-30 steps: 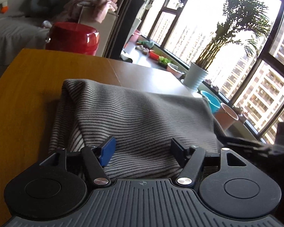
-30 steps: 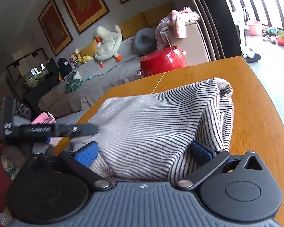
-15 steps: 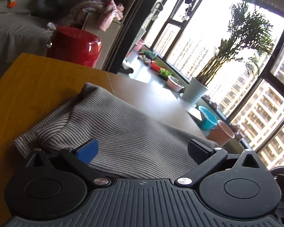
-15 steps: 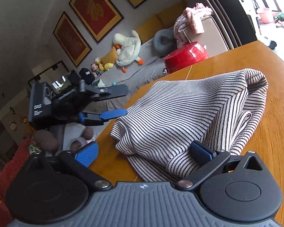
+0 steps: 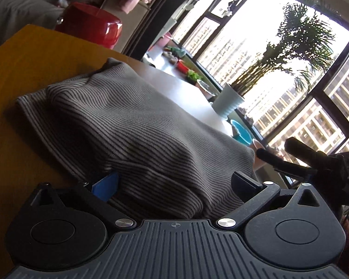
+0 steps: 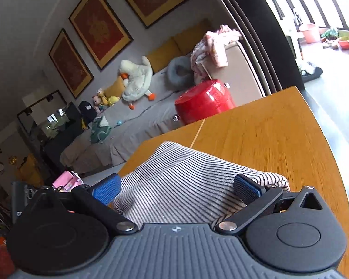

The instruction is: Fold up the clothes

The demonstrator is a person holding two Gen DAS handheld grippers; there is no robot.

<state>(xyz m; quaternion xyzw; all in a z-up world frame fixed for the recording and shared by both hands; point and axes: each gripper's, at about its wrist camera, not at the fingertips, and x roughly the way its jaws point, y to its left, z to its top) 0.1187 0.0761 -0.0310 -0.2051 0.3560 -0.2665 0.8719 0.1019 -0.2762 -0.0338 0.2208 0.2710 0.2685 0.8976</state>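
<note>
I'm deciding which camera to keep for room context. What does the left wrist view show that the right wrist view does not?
Only the left wrist view shows the potted palm at the window, a blue bowl and the right tongs from the side. Only the right wrist view shows the framed pictures and the plush duck on the sofa. Both show the striped garment between open tongs, the wooden table and a red pot.

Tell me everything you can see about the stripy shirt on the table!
The stripy shirt is a soft, ribbed-looking knit with thin dark and pale stripes. It lies bunched and folded over itself on the wooden table, with a thicker hem band along one edge. Its near edge sits between the wide-open fingers of the left gripper and also of the right gripper; neither is pinching it. Whether it has sleeves cannot be told.
</note>
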